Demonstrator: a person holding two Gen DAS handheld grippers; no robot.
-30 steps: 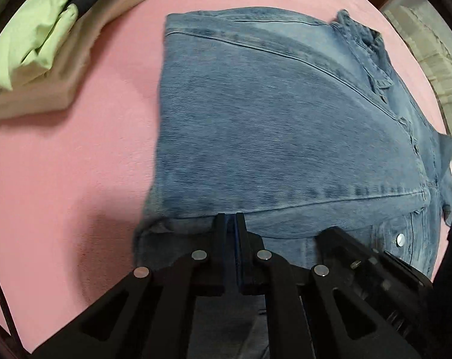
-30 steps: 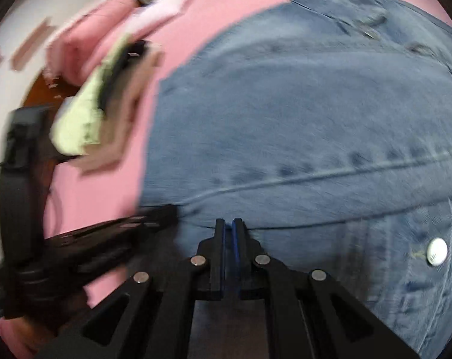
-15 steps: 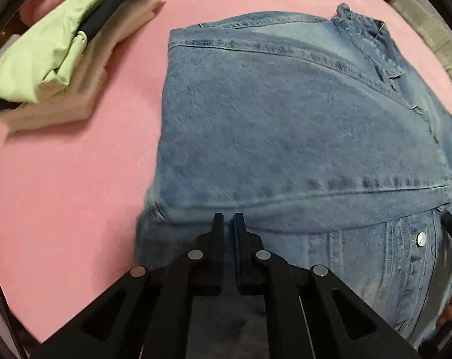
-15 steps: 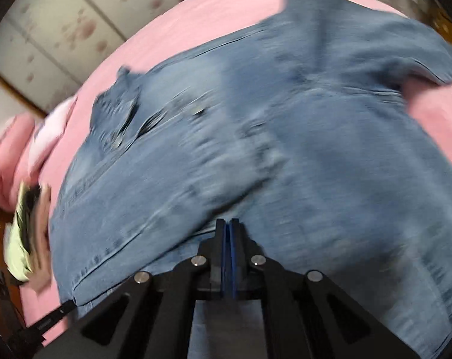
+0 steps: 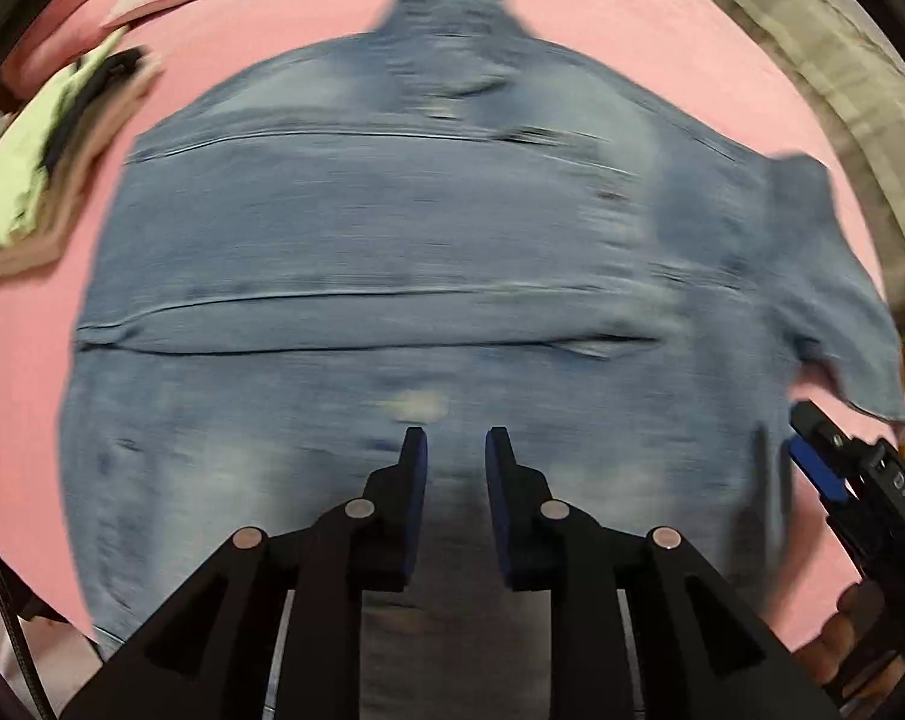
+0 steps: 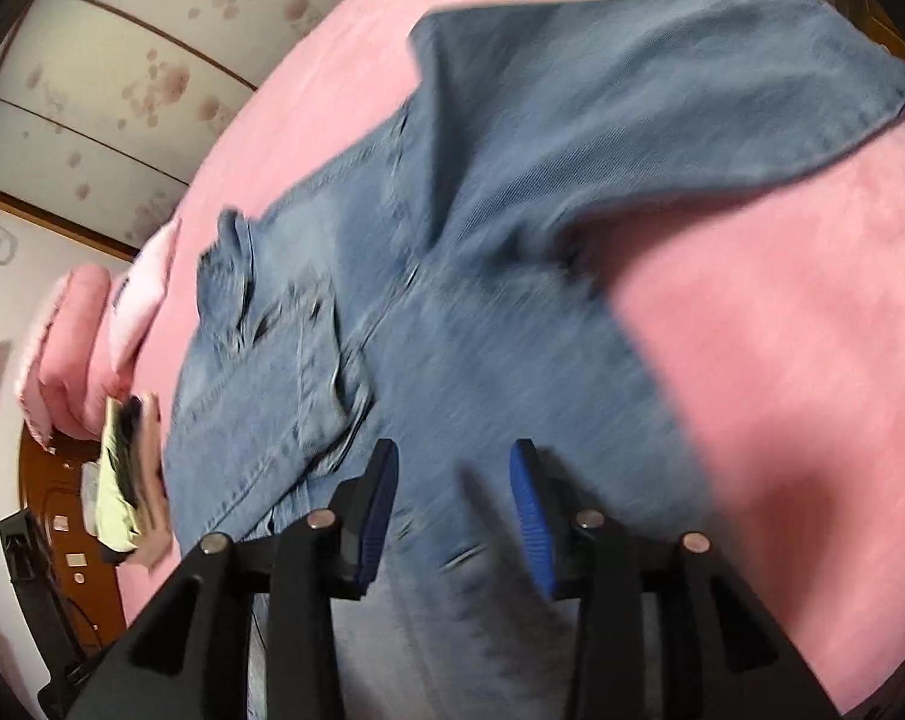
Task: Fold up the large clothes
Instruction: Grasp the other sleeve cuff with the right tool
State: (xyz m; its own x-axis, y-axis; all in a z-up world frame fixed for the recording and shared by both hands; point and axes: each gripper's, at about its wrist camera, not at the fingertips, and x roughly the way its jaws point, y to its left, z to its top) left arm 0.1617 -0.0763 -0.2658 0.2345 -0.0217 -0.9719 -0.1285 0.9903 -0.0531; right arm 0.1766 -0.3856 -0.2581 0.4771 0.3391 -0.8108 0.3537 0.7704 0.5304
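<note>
A blue denim jacket point(image 5: 392, 252) lies on the pink bed point(image 5: 80, 120), one side folded in over the body with its edge running across the middle. In the right wrist view the jacket point(image 6: 464, 312) shows its collar at the left and one sleeve point(image 6: 662, 90) spread out to the upper right. My left gripper point(image 5: 455, 441) hangs over the jacket's lower part, its jaws opening, nothing between them. Jaws opening too, my right gripper point(image 6: 455, 456) hovers above the denim near the sleeve's base, gripping nothing. The right gripper's blue pad point(image 5: 815, 471) shows at the right edge.
A pile of folded clothes point(image 5: 62, 144), light green on top, sits on the bed at the left. Pink pillows point(image 6: 86, 336) lie at the head of the bed. A pale blanket point(image 5: 842, 90) hangs past the right edge. A hand point(image 5: 854, 618) holds the right gripper.
Both grippers let go of the denim fold and their jaws parted. Both swung across to the jacket's other side, and the folded-over edge now lies flat across the body.
</note>
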